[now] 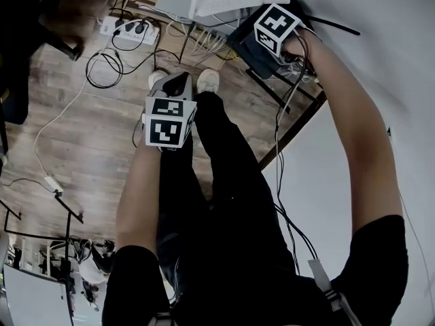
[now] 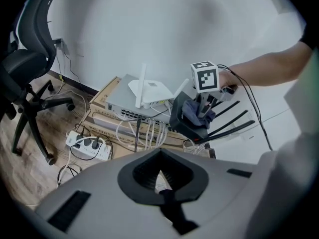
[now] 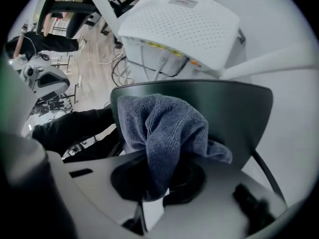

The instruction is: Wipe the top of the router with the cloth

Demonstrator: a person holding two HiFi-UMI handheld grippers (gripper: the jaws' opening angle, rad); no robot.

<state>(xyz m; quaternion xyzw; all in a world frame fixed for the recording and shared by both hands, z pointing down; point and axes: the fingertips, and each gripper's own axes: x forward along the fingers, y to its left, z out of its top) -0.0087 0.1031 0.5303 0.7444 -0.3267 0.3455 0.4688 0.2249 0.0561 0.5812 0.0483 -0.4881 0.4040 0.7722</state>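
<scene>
The cloth (image 3: 159, 128) is blue-grey and fuzzy, with little loops like a towel. It is bunched up and lies pressed on the flat, smooth top of the black router (image 3: 239, 113). The right gripper (image 3: 152, 193) has its jaws closed on the cloth, which pokes out from between them. In the left gripper view, the black router leans a bit, and its thin black sticks (image 2: 232, 126) point out to the side. Just behind it sits a white router (image 3: 184, 26). Its rounded top is full of tiny holes and has a small label too little to read. The white router rests on a flat grey box (image 2: 124, 103) with a row of plugs, and white cables hang from it. Brown cardboard boxes (image 2: 104, 111) are stacked under that; their print cannot be read. A white power strip (image 2: 87, 144) with black plugs lies on the wood floor (image 1: 81, 134). The left gripper (image 2: 159, 183) is well apart from the routers, above the person's white shoes (image 1: 207, 80). Its jaws are together with nothing in them. Each gripper has a cube with black and white squares. A black office chair (image 2: 25, 68) stands off to the side.
</scene>
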